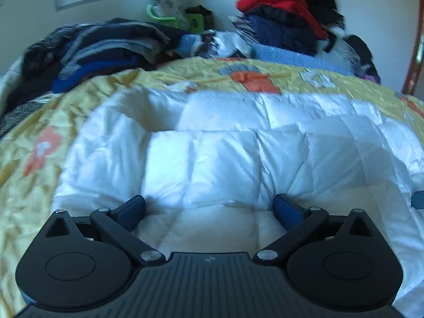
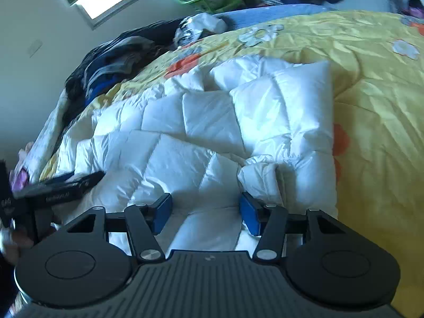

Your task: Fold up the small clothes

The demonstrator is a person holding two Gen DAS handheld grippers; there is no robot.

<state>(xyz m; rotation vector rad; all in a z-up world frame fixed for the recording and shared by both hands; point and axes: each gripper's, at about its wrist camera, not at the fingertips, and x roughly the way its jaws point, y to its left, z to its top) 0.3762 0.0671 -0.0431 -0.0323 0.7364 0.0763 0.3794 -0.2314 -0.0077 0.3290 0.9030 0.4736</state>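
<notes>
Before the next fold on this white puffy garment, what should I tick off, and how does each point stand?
1. Left hand-held gripper open, nothing pinched: ok.
2. Right hand-held gripper open, pads off the fabric: ok.
3. White quilted garment lies on the yellow floral bedspread: ok.
4. Garment flat and smooth: not ok, bunched fold near the right gripper.
5. Dark clothes pile apart from the garment: ok.
6. Which garment part faces the grippers: cannot tell.
</notes>
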